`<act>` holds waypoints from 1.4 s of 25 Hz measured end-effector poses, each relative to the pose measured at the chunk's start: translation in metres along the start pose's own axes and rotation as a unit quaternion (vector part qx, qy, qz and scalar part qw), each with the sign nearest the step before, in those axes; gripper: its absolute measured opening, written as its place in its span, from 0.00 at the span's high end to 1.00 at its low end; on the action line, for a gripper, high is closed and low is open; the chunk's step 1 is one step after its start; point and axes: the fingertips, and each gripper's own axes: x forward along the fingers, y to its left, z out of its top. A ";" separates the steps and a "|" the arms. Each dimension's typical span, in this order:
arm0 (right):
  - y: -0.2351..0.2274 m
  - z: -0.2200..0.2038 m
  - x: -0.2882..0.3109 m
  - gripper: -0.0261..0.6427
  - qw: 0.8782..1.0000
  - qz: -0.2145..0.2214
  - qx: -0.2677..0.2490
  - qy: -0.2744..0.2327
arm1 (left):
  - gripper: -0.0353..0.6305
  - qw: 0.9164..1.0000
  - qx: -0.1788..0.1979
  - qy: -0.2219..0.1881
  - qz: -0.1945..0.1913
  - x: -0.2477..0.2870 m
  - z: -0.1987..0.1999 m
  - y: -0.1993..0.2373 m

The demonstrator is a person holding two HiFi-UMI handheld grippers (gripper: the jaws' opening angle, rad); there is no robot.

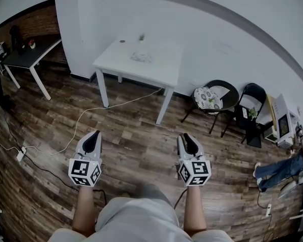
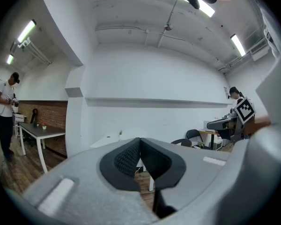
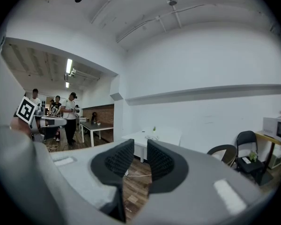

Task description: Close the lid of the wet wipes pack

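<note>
Both empty, left hand-held gripper (image 2: 139, 140) closed, right hand-held gripper (image 3: 140, 144) parted, standing people (image 3: 71, 112) unseen overhead

A plain office or lab workroom is shown. A wood-plank floor (image 1: 131, 140) is seen under bare white walls (image 1: 217, 29), and tube lights (image 2: 27, 31) are fixed to the ceiling. A white counter (image 1: 161, 64), a dark desk (image 1: 33, 54) by a brick wall (image 1: 38, 24), black chairs (image 1: 252, 97) and loose cables (image 1: 86, 112) are found here.

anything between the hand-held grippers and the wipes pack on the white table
Nothing visible. Only wood floor, with a thin cable lying across it, separates the left hand-held gripper and right hand-held gripper from the white table. The wipes pack lies uncovered on top, a small plant beyond it.
</note>
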 end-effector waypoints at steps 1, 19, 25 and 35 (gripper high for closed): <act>0.002 0.000 0.002 0.82 1.000 -0.001 0.002 0.001 | 0.95 1.000 -0.002 0.001 -0.001 0.001 -0.001 0.003; -0.035 -0.011 0.124 0.82 1.000 -0.004 0.017 0.015 | 0.95 0.999 -0.003 0.032 0.000 0.111 -0.023 0.054; -0.075 -0.014 0.190 0.82 1.000 -0.007 0.021 0.019 | 0.95 0.999 0.001 0.044 -0.002 0.184 -0.031 0.063; -0.145 0.000 0.303 0.82 0.999 0.019 0.027 0.026 | 0.95 0.998 0.004 0.053 0.032 0.305 -0.017 0.085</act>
